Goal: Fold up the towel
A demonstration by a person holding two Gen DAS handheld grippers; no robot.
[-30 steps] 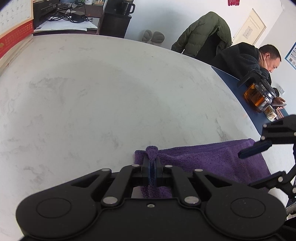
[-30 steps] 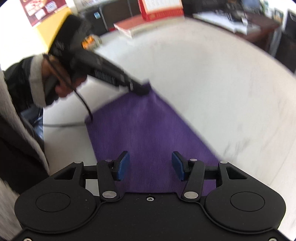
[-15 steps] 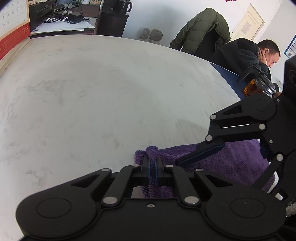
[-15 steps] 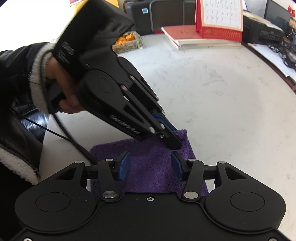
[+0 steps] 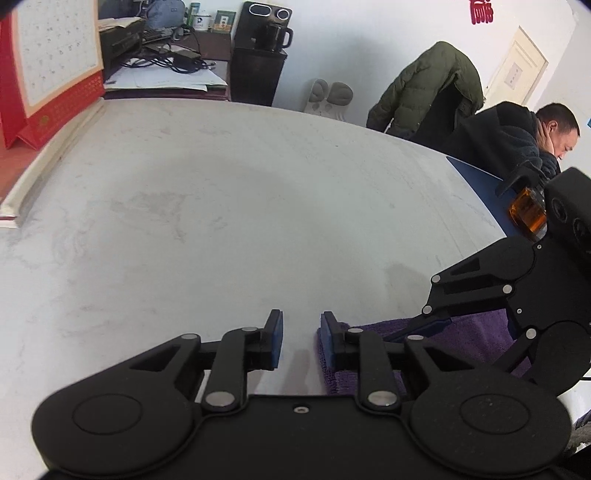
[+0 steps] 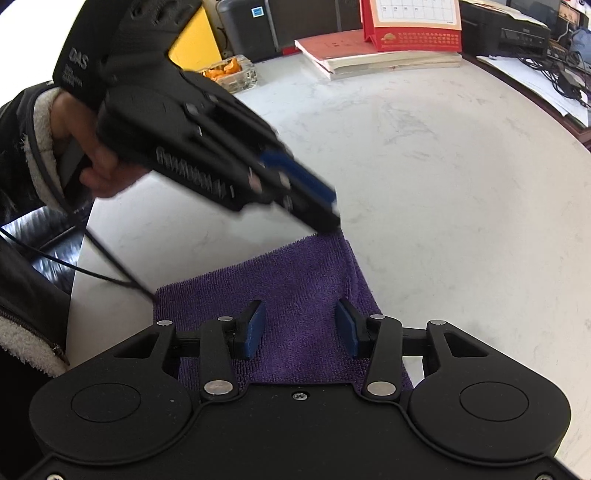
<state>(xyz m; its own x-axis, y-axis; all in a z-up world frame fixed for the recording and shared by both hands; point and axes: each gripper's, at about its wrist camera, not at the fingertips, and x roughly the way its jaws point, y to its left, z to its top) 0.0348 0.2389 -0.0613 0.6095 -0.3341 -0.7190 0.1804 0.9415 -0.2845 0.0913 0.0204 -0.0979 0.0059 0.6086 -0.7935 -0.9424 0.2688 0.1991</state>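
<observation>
Left gripper point(image 5: 298, 338), a second earlier clamped on the purple towel point(image 6: 295, 288) corner, was opening, nothing between; fold apparently laid. Right gripper point(image 6: 300, 328) closing, unclamped, above cloth.

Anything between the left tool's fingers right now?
Only bare table shows between them in the left wrist view; left tool opening, purple towel beside its right finger.

On the pale marbled desk point(image 5: 229, 206) stand a red desk calendar point(image 6: 412, 22) on stacked books point(image 6: 376, 59) and a glass dish of orange pieces point(image 6: 231, 72), while a green jacket point(image 5: 428, 92) hangs beyond a seated person in black point(image 5: 513, 144).
</observation>
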